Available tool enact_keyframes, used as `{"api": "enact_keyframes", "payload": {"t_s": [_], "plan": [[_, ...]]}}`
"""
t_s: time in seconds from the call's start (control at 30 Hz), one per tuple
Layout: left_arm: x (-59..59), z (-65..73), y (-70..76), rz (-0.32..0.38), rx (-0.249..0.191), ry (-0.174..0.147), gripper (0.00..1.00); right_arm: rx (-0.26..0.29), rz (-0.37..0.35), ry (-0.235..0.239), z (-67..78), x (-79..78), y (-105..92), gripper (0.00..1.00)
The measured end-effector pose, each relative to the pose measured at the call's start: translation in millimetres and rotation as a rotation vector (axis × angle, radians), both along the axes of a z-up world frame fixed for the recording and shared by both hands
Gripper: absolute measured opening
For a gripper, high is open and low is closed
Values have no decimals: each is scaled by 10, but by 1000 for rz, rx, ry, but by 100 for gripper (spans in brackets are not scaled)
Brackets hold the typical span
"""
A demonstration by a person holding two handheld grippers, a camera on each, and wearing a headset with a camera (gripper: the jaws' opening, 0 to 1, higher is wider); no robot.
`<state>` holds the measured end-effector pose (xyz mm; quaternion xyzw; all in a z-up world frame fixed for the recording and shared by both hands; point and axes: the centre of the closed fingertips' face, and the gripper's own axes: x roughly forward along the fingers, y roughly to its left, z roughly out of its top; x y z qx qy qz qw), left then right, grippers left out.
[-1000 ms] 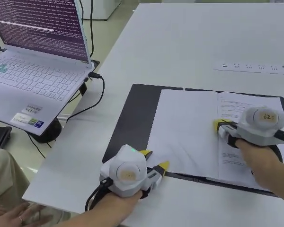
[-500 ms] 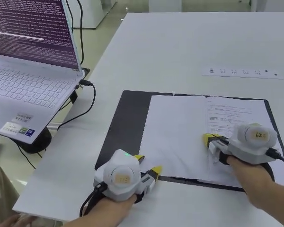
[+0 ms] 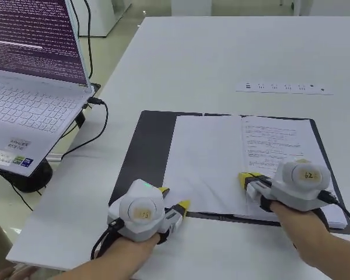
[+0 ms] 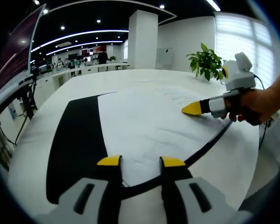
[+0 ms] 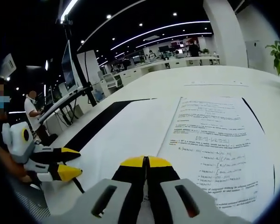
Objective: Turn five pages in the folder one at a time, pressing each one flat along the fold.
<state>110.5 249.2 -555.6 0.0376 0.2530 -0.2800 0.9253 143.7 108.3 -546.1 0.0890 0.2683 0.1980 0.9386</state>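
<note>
White table [image 3: 221, 52]: folder [image 3: 143, 151] open (print too small to read); left gripper [image 3: 174, 197] parted, empty; right gripper [image 3: 246, 177] closed, empty.

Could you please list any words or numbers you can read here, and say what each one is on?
"62": round label on the right gripper.
Left gripper label: blurred.
Printed page, laptop screen, laptop stickers: too small to read.

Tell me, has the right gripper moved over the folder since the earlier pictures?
Yes. The right gripper has slid along the fold of the folder, toward its near edge.
</note>
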Motion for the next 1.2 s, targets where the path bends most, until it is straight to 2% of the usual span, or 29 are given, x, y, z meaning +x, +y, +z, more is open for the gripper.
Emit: {"api": "enact_keyframes", "payload": {"t_s": [0.33,0.87,1.2], "plan": [[2,-3,7,2,-1,-1,30,-3,21,8,-19,-219,44,0],[2,-1,8,9,-8,2,30,19,69,52,-40,-636,114,0],[4,-2,9,9,-5,5,30,33,129,104,-37,-907,154,0]]}}
